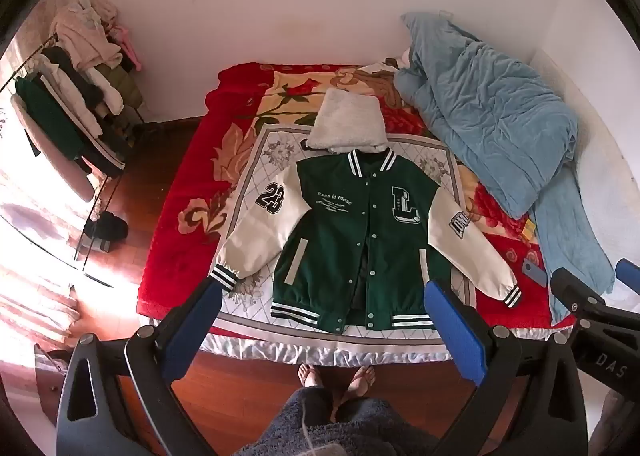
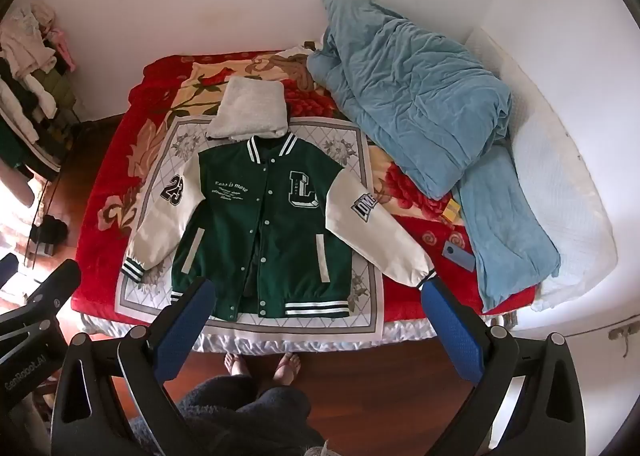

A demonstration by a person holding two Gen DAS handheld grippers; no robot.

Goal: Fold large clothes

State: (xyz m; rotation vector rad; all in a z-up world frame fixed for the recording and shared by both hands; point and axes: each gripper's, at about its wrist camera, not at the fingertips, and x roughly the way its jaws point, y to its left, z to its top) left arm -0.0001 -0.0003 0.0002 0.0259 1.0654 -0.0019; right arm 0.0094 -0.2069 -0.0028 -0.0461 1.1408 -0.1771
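Note:
A green varsity jacket (image 1: 360, 232) with cream sleeves lies flat and face up on the bed, collar away from me, sleeves spread to both sides. It also shows in the right wrist view (image 2: 264, 232). A folded grey-white garment (image 1: 348, 120) lies just beyond its collar, also in the right wrist view (image 2: 252, 112). My left gripper (image 1: 324, 312) is open and empty, held high above the bed's near edge. My right gripper (image 2: 316, 308) is open and empty at a similar height. The right gripper also shows at the left wrist view's right edge (image 1: 588, 288).
A crumpled blue quilt (image 2: 420, 104) covers the bed's right side. A blue phone (image 2: 460, 256) lies by the jacket's right cuff. A loaded clothes rack (image 1: 76, 104) stands left of the bed. My bare feet (image 1: 340, 380) stand on the wooden floor at the bed's edge.

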